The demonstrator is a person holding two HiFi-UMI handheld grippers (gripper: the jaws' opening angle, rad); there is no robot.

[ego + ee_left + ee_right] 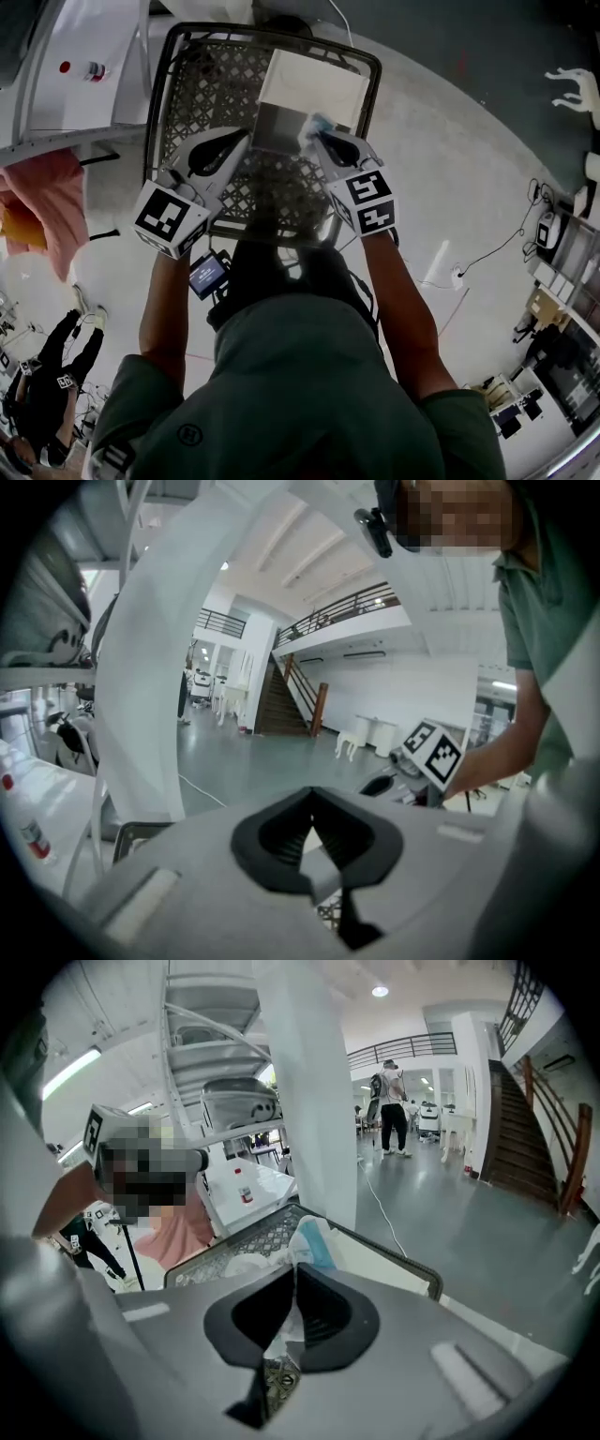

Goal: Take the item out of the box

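A white cardboard box (pixel 314 84) stands in the far part of a dark lattice basket (pixel 169 103). My left gripper (pixel 246 139) reaches the box's shaded near side, and its jaws are shut on a pale grey flat edge of the box (pixel 319 864). To the right, my right gripper (pixel 314 139) is shut on a crumpled white and blue packet (pixel 317 124). The packet sticks up past the jaws (pixel 309 1241), above the basket rim and in front of the box. In the left gripper view the right gripper's marker cube (pixel 433 752) shows close by.
A pink cloth (pixel 47 202) hangs at the left under a white shelf unit (pixel 84 66). Cables and a power strip (pixel 457 275) lie on the grey floor at the right. A person (pixel 47 375) is at the lower left, and a white pillar (pixel 309 1101) rises beyond the basket.
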